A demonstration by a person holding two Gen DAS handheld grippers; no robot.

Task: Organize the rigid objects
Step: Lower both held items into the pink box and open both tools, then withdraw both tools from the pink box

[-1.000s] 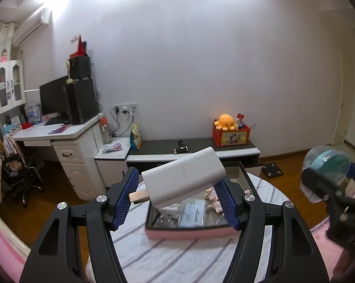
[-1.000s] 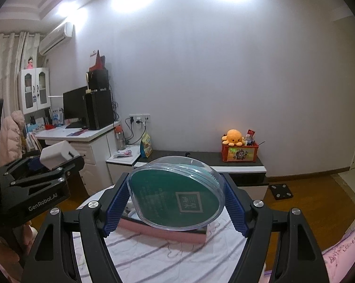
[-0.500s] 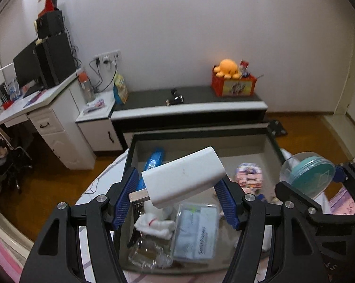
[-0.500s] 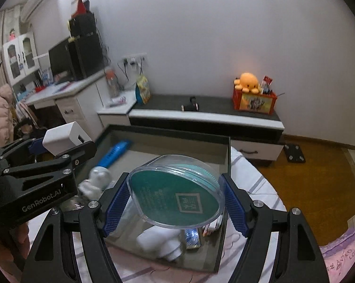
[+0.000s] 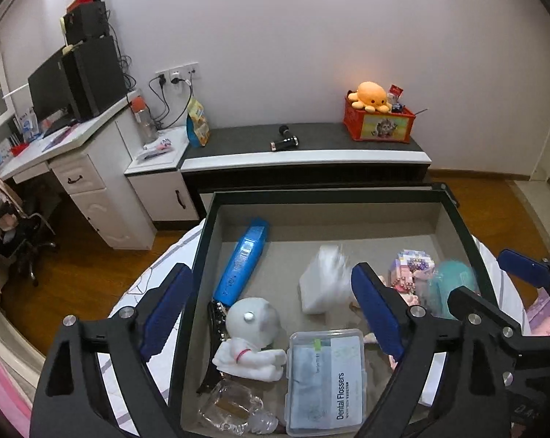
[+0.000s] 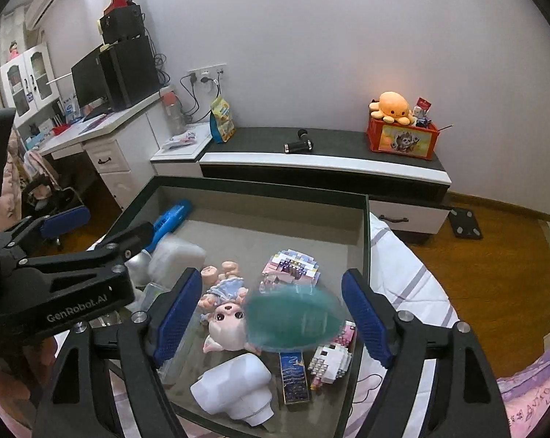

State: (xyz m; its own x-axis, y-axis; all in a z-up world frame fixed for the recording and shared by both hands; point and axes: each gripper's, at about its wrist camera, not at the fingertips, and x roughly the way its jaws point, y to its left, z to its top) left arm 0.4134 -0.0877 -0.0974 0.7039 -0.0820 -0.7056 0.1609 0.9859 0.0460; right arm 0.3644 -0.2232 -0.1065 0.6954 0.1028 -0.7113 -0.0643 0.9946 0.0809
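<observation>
**Both pieces let go over the box**

The dark-rimmed box (image 5: 461,226) sits on the striped surface (image 6: 403,277), already crowded with a blue case (image 5: 242,262), a white astronaut figure (image 5: 253,332), a floss case (image 5: 326,379) and a doll (image 6: 224,314). The left tongs (image 5: 271,314) have just been opening and now stand wide; the white power bank (image 5: 322,281) is a blur beyond them, free of the pads. The right tongs (image 6: 271,314) have also just been opening, and the teal round case (image 6: 293,321) blurs between them, apparently dropping. This looks like the release step. Next, I'd judge, both should lift clear and seek another loose item.
</observation>
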